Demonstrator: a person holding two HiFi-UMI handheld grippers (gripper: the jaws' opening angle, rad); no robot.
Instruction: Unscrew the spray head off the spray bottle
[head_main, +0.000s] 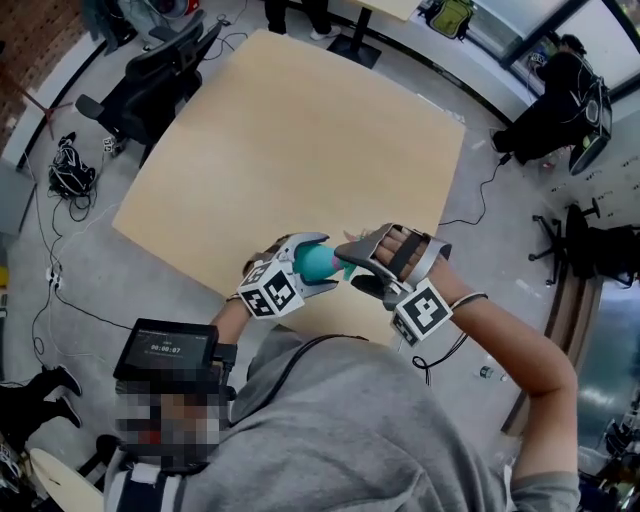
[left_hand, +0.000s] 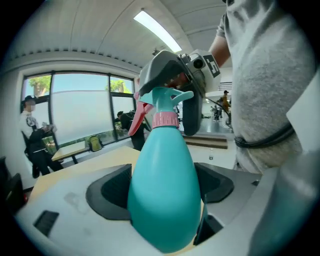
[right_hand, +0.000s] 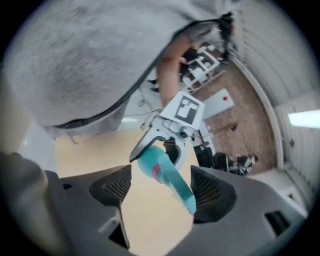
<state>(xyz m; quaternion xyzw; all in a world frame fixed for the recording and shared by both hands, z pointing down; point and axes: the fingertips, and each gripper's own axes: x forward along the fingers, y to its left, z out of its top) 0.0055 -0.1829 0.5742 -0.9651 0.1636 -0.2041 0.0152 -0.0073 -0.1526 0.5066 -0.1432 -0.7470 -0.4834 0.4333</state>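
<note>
The spray bottle (head_main: 318, 260) is being held in the air over the near edge of the wooden surface (head_main: 300, 130), between the person's two hands and not resting on anything. The left tongs (left_hand: 164, 189) are closing on its wide teal body, probably to stop the body turning while the top is worked. The bottle is pointing away from that gripper, so the pink collar (left_hand: 165, 120) and the teal spray head (left_hand: 170, 96) are facing the other hand.

The right tongs (right_hand: 161, 186) are standing wide with the spray head lying between them. The head is running close by one pad, but nothing is clamping it. That hand looks placed to take a bite on the head and twist. The collar is looking seated on the neck, so the head is not yet off.

No brand or label is showing on the bottle. The marker cubes (head_main: 272, 292) are carrying only black-and-white square patterns. The digits on the small screen (head_main: 165, 350) at the person's chest are too small to read.
</note>
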